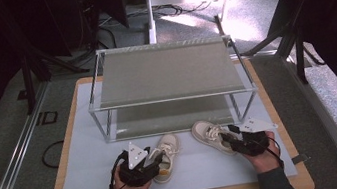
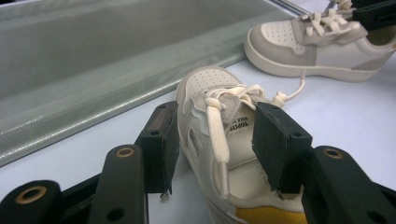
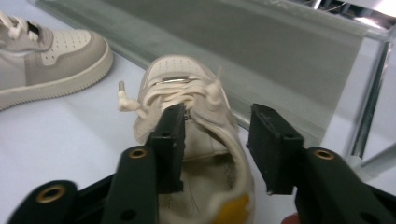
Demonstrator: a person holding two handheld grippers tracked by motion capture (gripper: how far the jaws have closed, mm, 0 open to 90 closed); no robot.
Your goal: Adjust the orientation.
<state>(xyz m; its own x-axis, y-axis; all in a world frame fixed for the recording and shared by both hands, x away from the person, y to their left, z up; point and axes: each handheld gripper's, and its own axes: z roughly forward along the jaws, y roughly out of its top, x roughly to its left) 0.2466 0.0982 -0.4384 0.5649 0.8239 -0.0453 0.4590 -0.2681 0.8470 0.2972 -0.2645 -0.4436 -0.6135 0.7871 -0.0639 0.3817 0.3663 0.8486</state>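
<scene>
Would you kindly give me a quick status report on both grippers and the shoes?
Left gripper straddling left shoe, grip unconfirmed. Right gripper open, one jaw inside right shoe, one outside. Rack just behind, path clear.

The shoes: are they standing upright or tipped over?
Both upright. The left shoe and right shoe rest soles-down on the white mat, laces up.

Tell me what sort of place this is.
Probably a lab or studio set up for recording demonstrations, not a home: a board-topped table on grey carpet, metal framing rails beside it, and a two-tier shoe rack staged with two shoes.
</scene>
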